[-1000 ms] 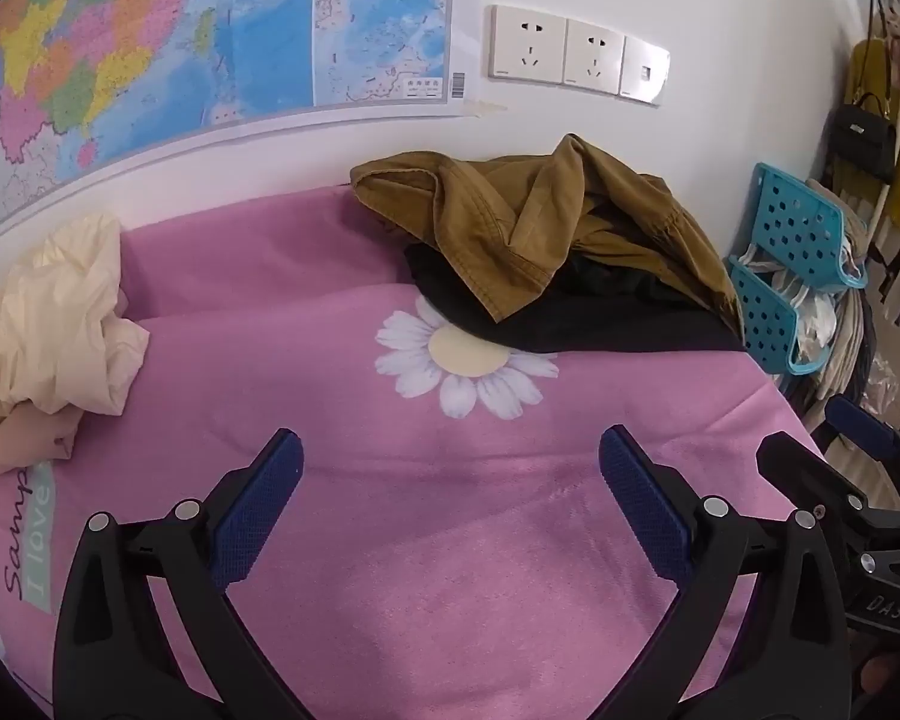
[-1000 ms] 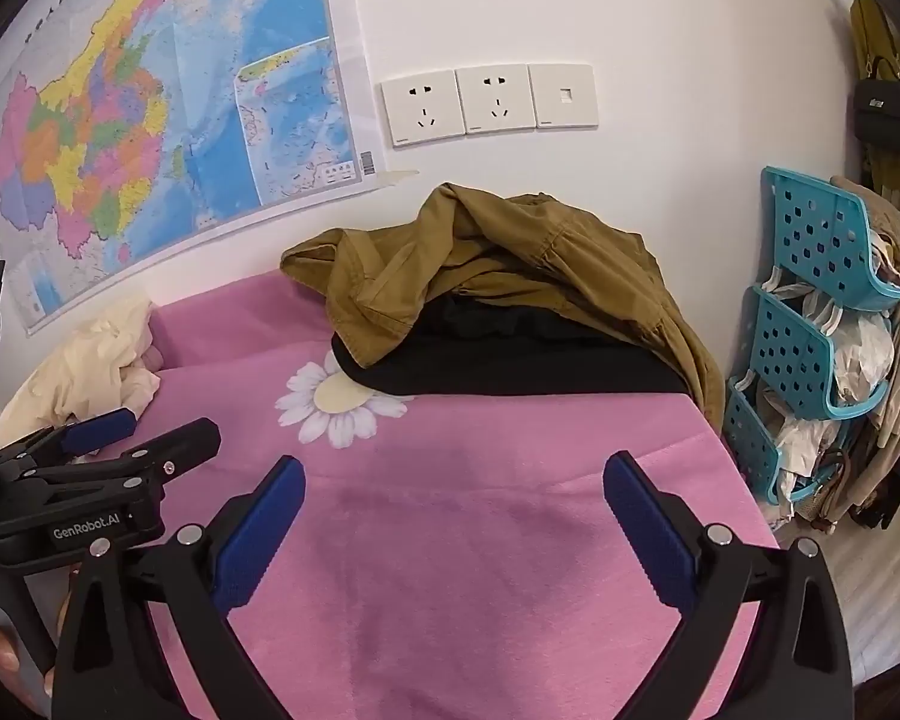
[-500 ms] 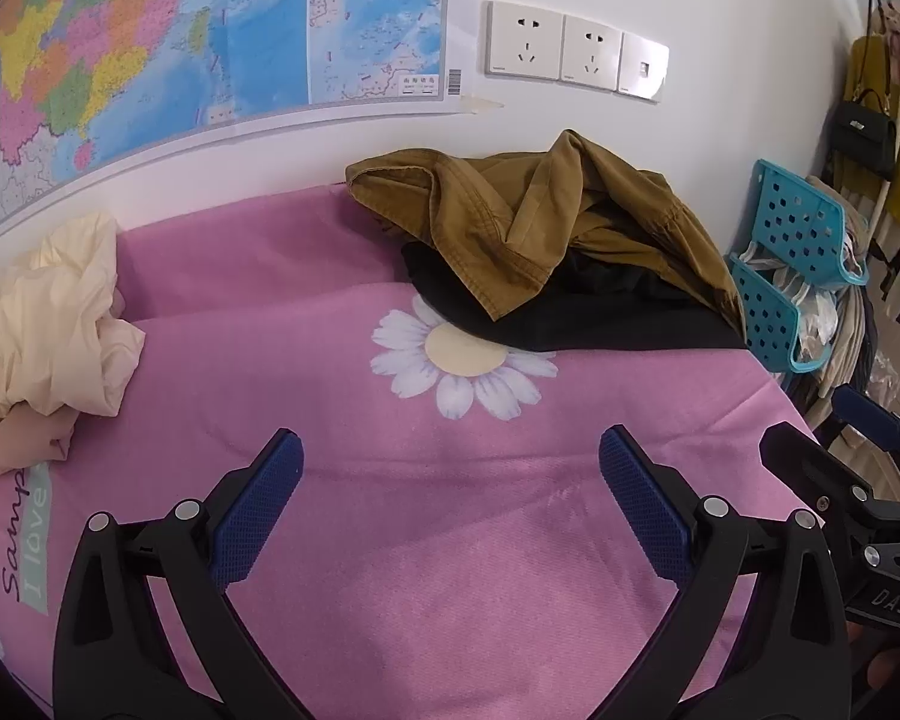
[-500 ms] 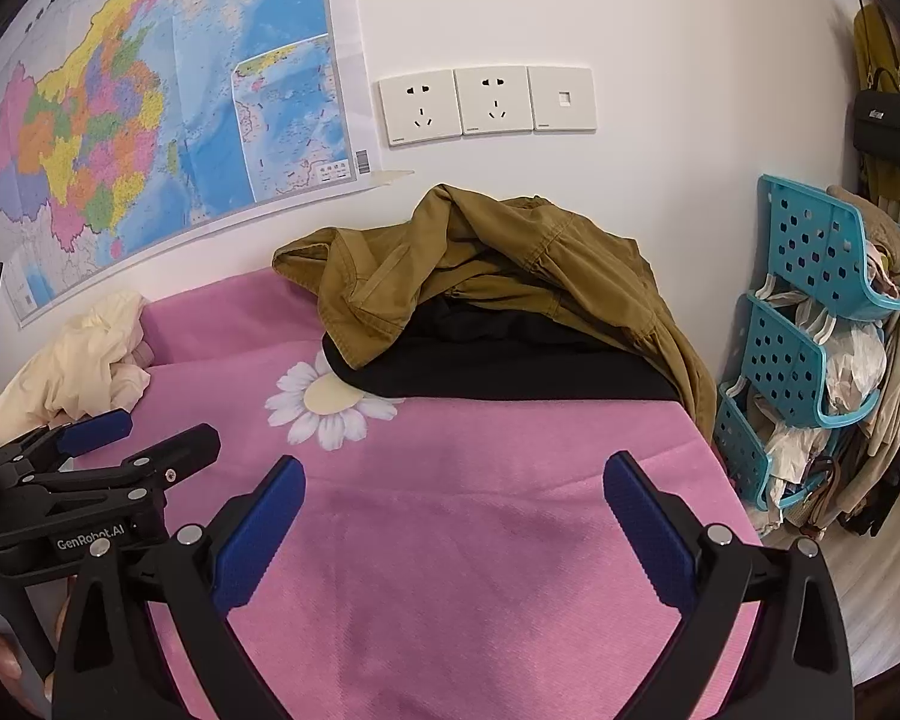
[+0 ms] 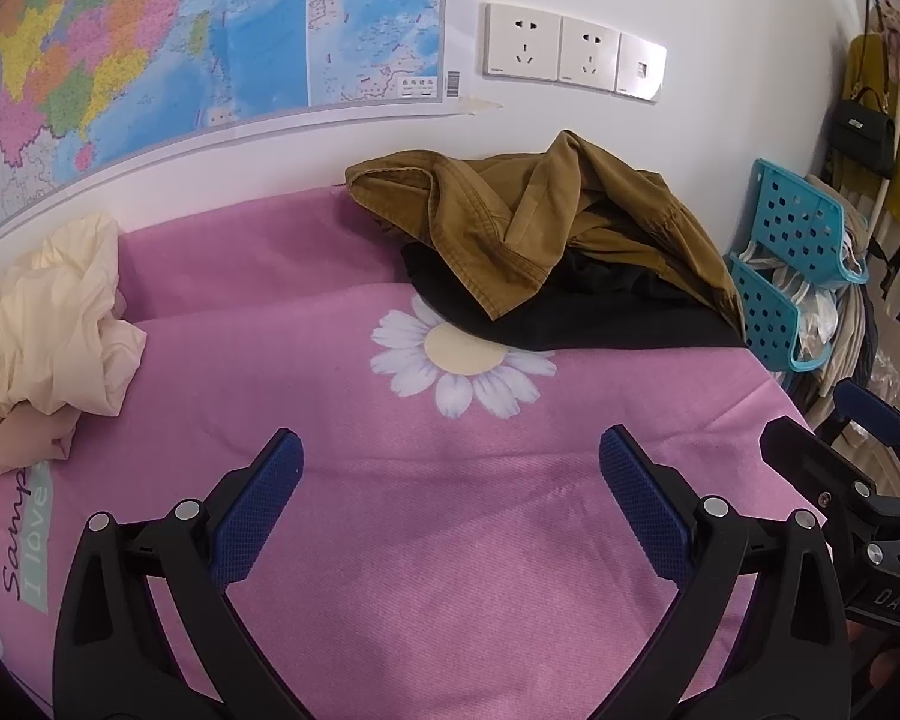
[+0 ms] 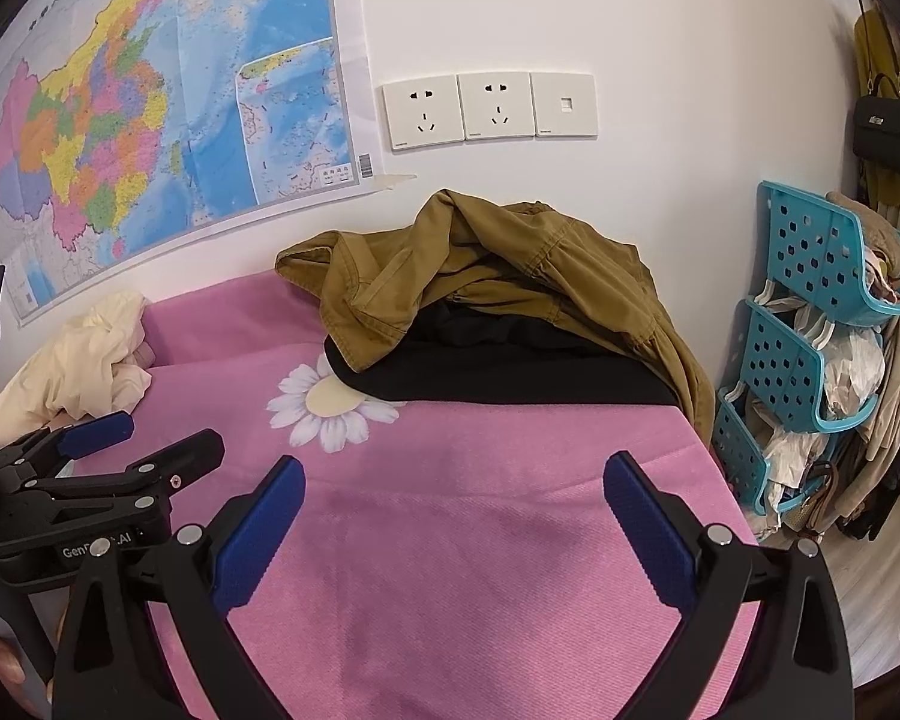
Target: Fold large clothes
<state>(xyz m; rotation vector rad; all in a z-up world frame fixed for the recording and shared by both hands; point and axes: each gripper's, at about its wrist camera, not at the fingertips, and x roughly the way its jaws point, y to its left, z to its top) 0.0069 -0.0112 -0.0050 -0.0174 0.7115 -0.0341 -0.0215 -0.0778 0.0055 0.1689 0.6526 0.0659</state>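
Pink cloth with a daisy print covers the table [image 5: 450,540], which runs back to a white wall carrying a map [image 6: 150,120] and sockets [image 6: 489,108]. At the far right corner lies the olive jacket [image 5: 540,228], heaped over a black garment [image 5: 600,312]; a crumpled cream garment [image 5: 48,324] sits at the far left.

Both claws hover over bare cloth, well short of the clothes. The left claw [image 5: 450,516] has its jaws wide apart and empty, and so does the right claw [image 6: 453,525].

Risks, as I judge them: a pinch at the olive heap could catch the black layer too and drag both, or a careless pull could send the part already hanging over the table's right edge sliding off.

Blue perforated baskets [image 6: 810,312] stand stacked beside the table, holding white bags or paper and some cloth — details are hard to tell.
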